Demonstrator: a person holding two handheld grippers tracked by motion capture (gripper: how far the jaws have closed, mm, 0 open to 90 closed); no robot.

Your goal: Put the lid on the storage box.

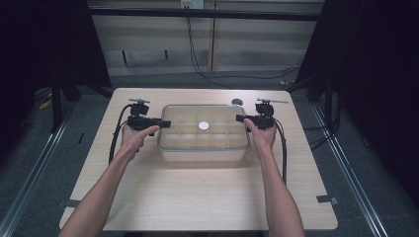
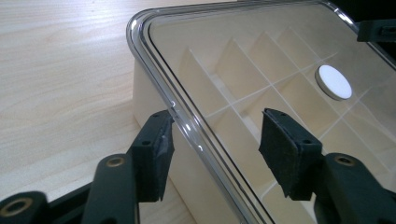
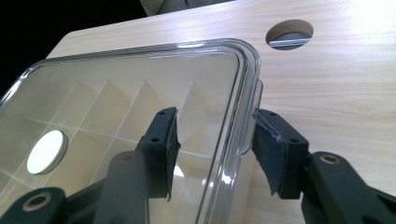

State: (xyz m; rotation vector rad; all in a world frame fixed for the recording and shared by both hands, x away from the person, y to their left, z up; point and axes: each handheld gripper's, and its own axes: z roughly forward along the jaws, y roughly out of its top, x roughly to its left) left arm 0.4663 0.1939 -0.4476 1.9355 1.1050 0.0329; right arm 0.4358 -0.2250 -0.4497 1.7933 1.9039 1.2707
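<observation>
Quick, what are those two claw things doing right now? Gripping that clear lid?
Left gripper: open, fingers astride the clear lid's edge, not clamping.
Right gripper: open, fingers astride the opposite edge, not clamping.

Both forearms reach forward from the near edge, roughly mirrored, converging slightly. Left hand (image 1: 132,138) holds the left claw (image 1: 165,123) pointing inward to the right; right hand (image 1: 262,136) holds the right claw (image 1: 240,118) pointing inward to the left. Both claws level, facing each other. Jaws on each parted, pads not pressing anything. Cables trail back outside each arm.
</observation>
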